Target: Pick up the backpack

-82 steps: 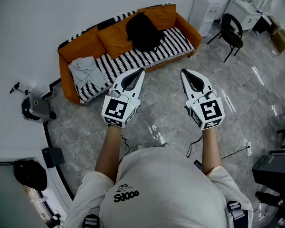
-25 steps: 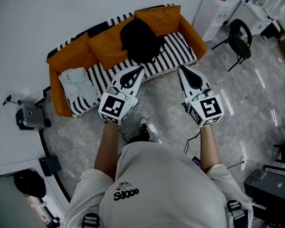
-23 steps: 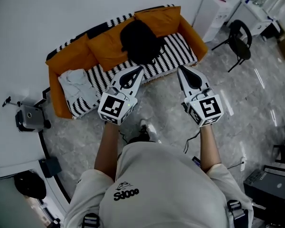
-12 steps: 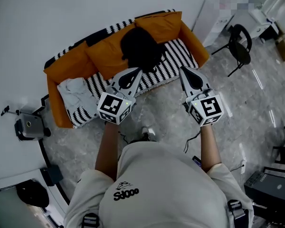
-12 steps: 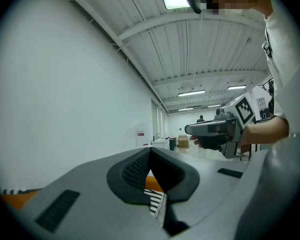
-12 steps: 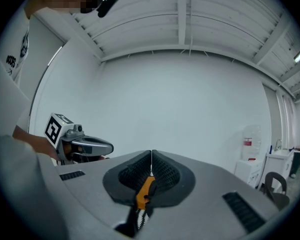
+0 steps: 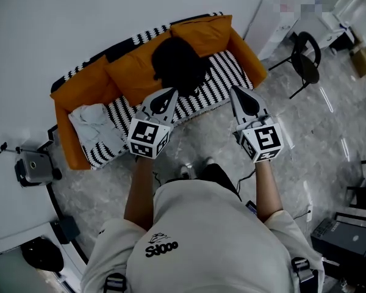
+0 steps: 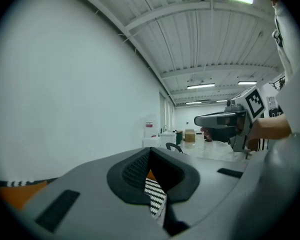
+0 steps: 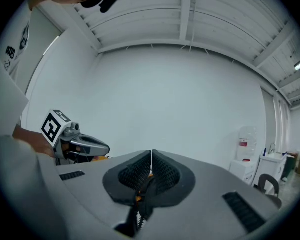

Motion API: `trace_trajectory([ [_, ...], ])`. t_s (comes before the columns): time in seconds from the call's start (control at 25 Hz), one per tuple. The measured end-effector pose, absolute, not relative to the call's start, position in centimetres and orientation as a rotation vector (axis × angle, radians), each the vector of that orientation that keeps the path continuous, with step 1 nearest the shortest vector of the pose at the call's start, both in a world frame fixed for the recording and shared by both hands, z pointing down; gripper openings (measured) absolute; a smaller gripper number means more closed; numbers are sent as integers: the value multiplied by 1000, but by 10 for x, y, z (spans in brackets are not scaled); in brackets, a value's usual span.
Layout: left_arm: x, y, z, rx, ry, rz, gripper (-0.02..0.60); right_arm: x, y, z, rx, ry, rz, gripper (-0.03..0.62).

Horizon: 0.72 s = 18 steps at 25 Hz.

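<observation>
Room: grey marbled floor [image 7: 317,133], plain white wall [image 7: 79,17], and an orange sofa [image 7: 245,44] with a black-and-white striped cover set against that wall. The backpack [image 7: 178,66] is black and sits on the striped seat near the middle of the sofa, its upper part leaning on the orange back cushions [image 7: 131,78]. As far as I can judge from the head view, its long axis runs from the backrest toward the seat's front edge, so it points roughly at me; straps and handle are not resolvable against the black. A crumpled grey cloth [image 7: 94,124] lies on the seat well to the backpack's left, and a black chair [image 7: 306,54] stands on the floor past the sofa's right end. Left gripper [image 7: 168,93]: jaws fully together, nothing between them; its own view shows only a sliver of striped cover through the gap below the pads. Right gripper [image 7: 237,91]: jaws also pressed shut along a thin seam, empty. Both are held out roughly level, short of the sofa's front edge. Key relation: the backpack lies ahead of both and a little left of the mid-line between them, so the left gripper's tip sits almost directly below it in the head view, while the right is offset to the side. My read: the left is nearer, neither touches the backpack, and the jaws must open before any grasp.
</observation>
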<state>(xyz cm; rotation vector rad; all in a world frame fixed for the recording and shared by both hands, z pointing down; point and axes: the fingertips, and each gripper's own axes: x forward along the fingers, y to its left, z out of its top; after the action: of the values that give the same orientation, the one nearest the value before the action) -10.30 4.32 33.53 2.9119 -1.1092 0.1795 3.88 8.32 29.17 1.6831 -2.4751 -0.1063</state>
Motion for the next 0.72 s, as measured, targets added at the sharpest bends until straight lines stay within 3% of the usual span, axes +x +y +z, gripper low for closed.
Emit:
trace_trajectory([
  [0.48,-77,-59,384,2781,-1046,146,20,63,-18,322,1626,-2479,-52,35],
  [0.72,-52,-147,414,2573,-1034,-14,20,91,-100,338,1557,-2506,-15,35],
])
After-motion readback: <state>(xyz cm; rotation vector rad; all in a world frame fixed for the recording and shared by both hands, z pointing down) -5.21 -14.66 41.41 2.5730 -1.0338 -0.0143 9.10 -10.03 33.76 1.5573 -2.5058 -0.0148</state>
